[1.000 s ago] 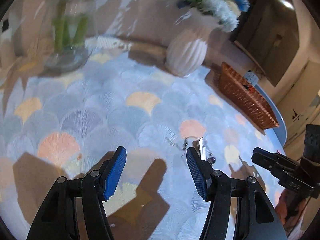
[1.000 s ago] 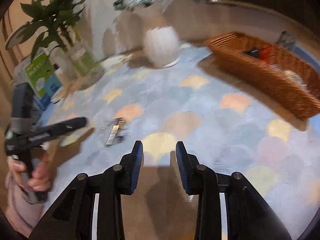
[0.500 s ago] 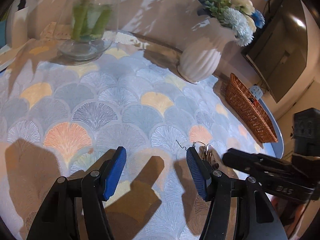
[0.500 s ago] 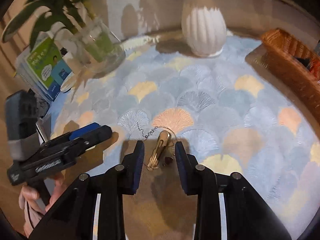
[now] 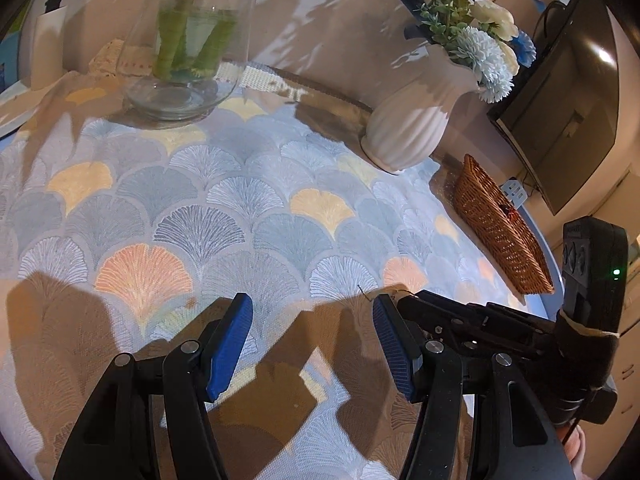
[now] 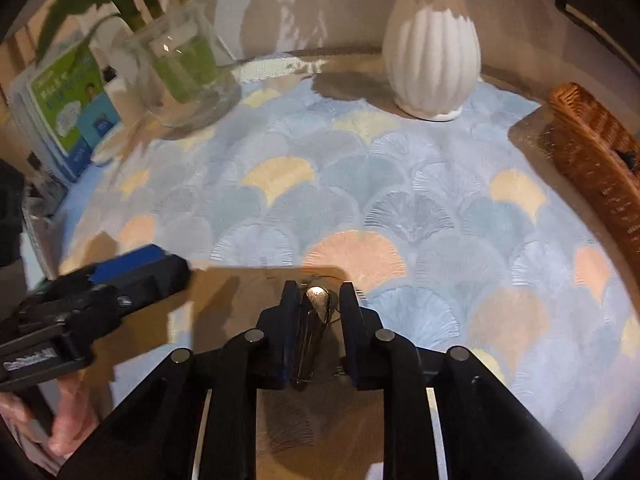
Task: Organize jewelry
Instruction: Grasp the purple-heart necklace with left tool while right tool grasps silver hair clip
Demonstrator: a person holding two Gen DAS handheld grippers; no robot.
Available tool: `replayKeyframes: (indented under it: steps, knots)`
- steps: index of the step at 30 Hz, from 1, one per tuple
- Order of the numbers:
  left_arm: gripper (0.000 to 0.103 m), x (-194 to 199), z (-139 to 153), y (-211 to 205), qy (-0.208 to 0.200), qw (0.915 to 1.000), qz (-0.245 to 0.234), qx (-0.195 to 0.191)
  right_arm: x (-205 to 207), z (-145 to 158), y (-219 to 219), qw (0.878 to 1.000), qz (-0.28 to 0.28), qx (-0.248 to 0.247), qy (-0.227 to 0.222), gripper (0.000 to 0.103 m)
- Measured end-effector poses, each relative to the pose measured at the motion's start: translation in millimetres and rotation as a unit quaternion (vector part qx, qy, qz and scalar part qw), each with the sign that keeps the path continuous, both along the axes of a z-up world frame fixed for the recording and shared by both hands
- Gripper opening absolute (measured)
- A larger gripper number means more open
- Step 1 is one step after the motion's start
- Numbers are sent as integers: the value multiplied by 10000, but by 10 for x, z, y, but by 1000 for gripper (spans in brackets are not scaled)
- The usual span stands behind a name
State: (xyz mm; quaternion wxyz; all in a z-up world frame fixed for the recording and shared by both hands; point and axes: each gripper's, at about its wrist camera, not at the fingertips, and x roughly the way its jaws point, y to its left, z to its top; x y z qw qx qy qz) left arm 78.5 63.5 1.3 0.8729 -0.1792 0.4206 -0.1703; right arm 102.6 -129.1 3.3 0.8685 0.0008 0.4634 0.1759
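Observation:
A shiny metal clip (image 6: pixel 316 300) with a thin chain lies on the fan-patterned cloth (image 6: pixel 360 184). My right gripper (image 6: pixel 320 296) straddles it with jaws closing. The left pad is against the clip, and a thin gap shows at the right pad. In the left wrist view the right gripper (image 5: pixel 408 302) covers the jewelry, leaving only a chain end (image 5: pixel 362 290) showing. My left gripper (image 5: pixel 312 340) hovers open over the cloth just left of it, with nothing between its blue pads (image 5: pixel 230 344). A wicker basket (image 5: pixel 500 232) stands at the table's right edge.
A white ribbed vase (image 6: pixel 432 52) with flowers and a glass vase (image 6: pixel 180 68) with green stems stand at the back. Books (image 6: pixel 68 108) sit at the far left. The basket (image 6: pixel 592 152) holds a few small items. A hand (image 6: pixel 68 424) grips the left tool.
My right gripper slid left across the cloth, came down over the clip, and its jaws narrowed around it. The left gripper stayed almost in place and open.

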Motion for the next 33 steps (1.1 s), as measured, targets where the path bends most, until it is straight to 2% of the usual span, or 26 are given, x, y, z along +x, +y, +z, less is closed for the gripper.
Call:
replayKeyframes:
  steps: [4,6,9,11,14,17,19,21,25,30,33]
  knots:
    - [64,-5,-2,-37,-1,9999,-110,-29,-48,182,-211,9980,-111,591,-207,17]
    - [64,-12,-2,-93,-8,9996,-272,-54,-78,298,-414,9960,-370,733,-349,18]
    - [64,-51,6,-262,-62,9979,-640,80,-104,322,-733,9952,-753,567,-274,18]
    - [64,-97,22,-425,-148,9952,-915,327,-116,277,-921,9941,-927,539,-170,18]
    - [64,-154,33,-620,-179,9905,-1265,502,-114,178,-1195,9922,-1225,233,-42,18]
    - [64,-231,80,-866,-269,9840,-1555,830,-119,116,-1349,9937,-1106,155,88,18]
    - [62,-306,127,-1049,-407,9785,-1733,1044,-149,104,-1415,9935,-1115,214,77,19]
    - [52,-348,140,-1204,-465,9737,-1915,1144,-198,98,-1497,9930,-1118,387,57,19]
    - [52,-299,40,-1456,-395,9669,-1934,1615,-261,59,-1680,9899,-1271,618,139,19]
    - [40,-262,-22,-1571,-506,9641,-1788,1897,-343,58,-1814,9867,-1336,901,221,20]
    - [39,-269,-27,-1572,-591,9627,-1769,1959,-322,47,-1762,9873,-1286,902,236,20]
